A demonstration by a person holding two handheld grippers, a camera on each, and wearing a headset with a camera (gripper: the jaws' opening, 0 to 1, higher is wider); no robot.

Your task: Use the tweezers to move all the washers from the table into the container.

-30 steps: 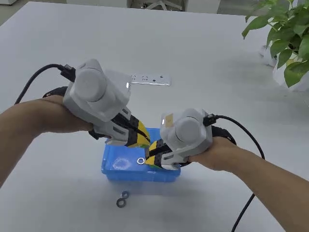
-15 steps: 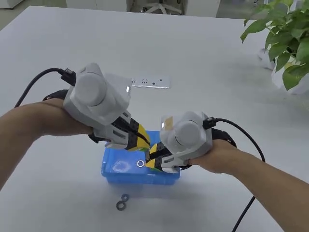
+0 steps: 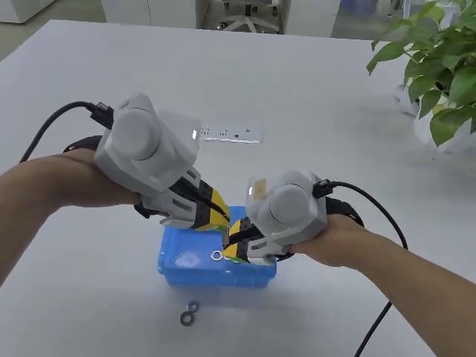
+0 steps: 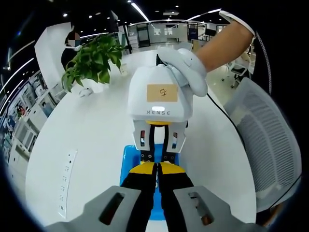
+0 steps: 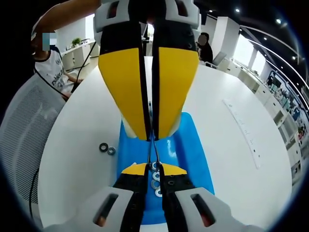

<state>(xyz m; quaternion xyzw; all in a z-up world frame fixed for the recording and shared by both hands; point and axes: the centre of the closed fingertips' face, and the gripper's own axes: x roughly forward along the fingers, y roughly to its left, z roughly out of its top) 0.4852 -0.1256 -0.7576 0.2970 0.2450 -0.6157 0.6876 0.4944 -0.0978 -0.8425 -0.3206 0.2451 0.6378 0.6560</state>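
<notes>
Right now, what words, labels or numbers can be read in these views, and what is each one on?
"XENSE": printed on the white housing of the right gripper, seen in the left gripper view.
Handwritten mark on the tan sticker just above that word: two characters, too unclear to read.
Markings on the white power strip: too small to read.
</notes>
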